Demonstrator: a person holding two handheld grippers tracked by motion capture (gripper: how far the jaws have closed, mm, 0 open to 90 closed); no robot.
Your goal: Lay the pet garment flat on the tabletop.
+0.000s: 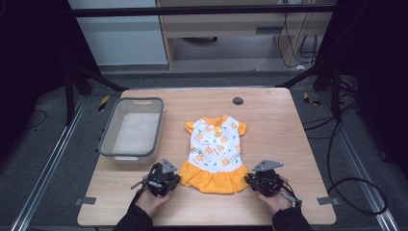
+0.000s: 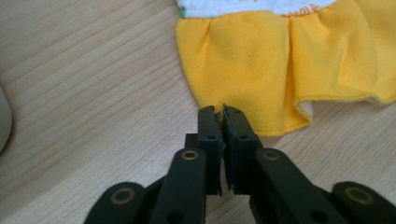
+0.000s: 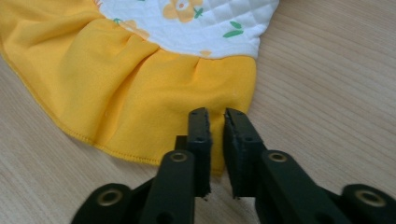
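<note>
A small dress [image 1: 215,144] lies flat on the wooden table [image 1: 284,139], with a white flower-print top, orange collar and sleeves, and a yellow ruffled skirt [image 2: 261,60] towards the person. My left gripper [image 1: 177,179] is at the skirt's left hem corner. Its jaws [image 2: 219,114] stand pressed together on the yellow edge. My right gripper [image 1: 248,179] is at the skirt's right hem corner. Its jaws [image 3: 217,119] are nearly closed, with yellow fabric [image 3: 140,93] pinched between them. A hand holds each gripper from the table's near edge.
A grey plastic bin [image 1: 107,144] stands on the table's left side, just beyond my left gripper. A black round cable port [image 1: 237,101] sits near the far edge. Bare wood lies to the right of the dress and along the front edge.
</note>
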